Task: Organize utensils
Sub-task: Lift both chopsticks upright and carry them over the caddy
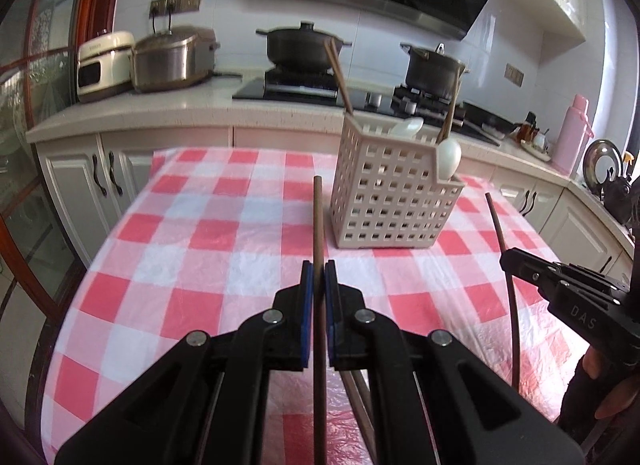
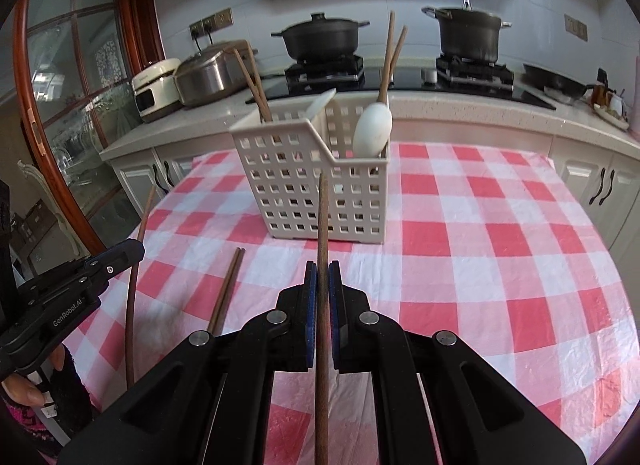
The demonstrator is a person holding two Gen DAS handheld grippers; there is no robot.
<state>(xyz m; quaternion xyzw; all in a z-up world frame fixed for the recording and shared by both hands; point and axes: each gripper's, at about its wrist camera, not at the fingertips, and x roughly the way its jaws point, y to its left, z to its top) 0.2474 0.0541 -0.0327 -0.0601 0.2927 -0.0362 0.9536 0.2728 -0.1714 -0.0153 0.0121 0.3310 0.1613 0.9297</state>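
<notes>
A beige perforated utensil basket point(image 1: 384, 201) point(image 2: 312, 185) stands on the pink checked tablecloth point(image 1: 208, 249) point(image 2: 500, 249). It holds white spoons point(image 1: 448, 157) point(image 2: 373, 129) and several brown chopsticks point(image 1: 338, 73) point(image 2: 390, 57). My left gripper point(image 1: 319, 269) is shut on one brown chopstick point(image 1: 318, 221) pointing at the basket. My right gripper point(image 2: 322, 269) is shut on another chopstick point(image 2: 323, 217), seen also in the left wrist view point(image 1: 506, 265). A pair of chopsticks point(image 2: 226, 293) lies on the cloth between the grippers.
Behind the table runs a counter point(image 1: 160, 105) with rice cookers point(image 1: 172, 59), a stove with two black pots point(image 1: 304, 43) point(image 2: 468, 33), a pan point(image 2: 556, 83) and a pink flask point(image 1: 572, 133). A glass door point(image 2: 68, 105) is at left.
</notes>
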